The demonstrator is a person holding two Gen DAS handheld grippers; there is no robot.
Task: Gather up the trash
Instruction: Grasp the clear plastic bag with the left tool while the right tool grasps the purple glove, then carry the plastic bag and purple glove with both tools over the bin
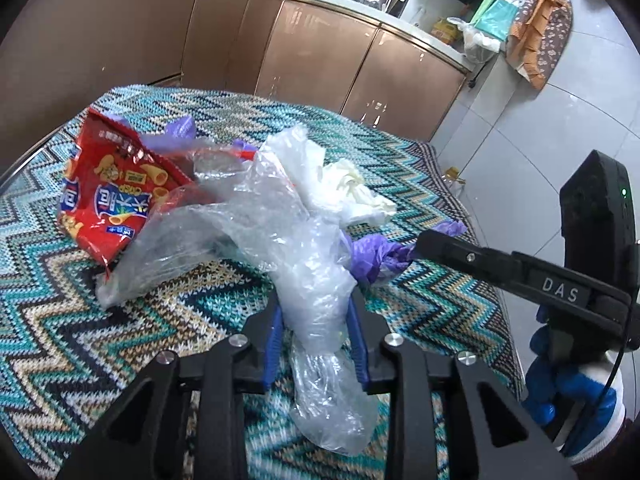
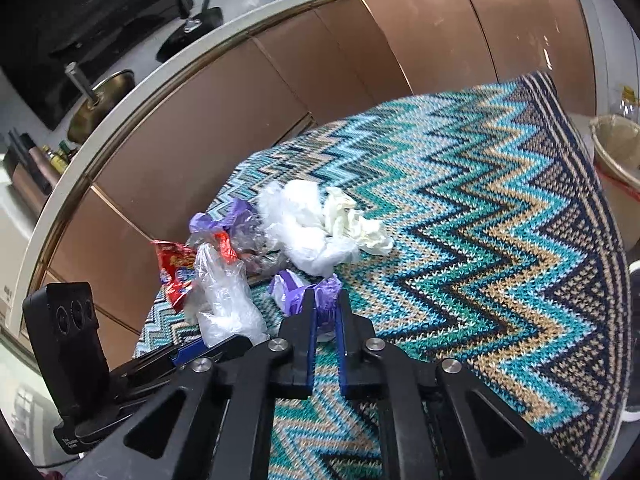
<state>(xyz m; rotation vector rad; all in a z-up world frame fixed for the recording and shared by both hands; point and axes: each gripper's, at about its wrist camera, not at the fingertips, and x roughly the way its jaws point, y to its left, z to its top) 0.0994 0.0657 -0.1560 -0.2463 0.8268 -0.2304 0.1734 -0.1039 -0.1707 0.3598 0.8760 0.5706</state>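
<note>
Left gripper [image 1: 316, 312] clamps clear bag [image 1: 320, 280] (crumpled); right gripper [image 2: 325, 312] pinches purple bag [image 2: 326, 294].

At lower centre, the right gripper [image 2: 325, 300] pinches a crumpled purple plastic bag [image 2: 304, 292] on the zigzag-patterned bench [image 2: 480, 240]. Just beyond lie white plastic [image 2: 300, 224] and a white tissue [image 2: 356, 224]. At left, the left gripper [image 2: 192, 354] meets a clear plastic bag [image 2: 228, 300] beside a red snack wrapper [image 2: 174, 276]. A lined bin [image 2: 616, 152] stands at right edge.
</note>
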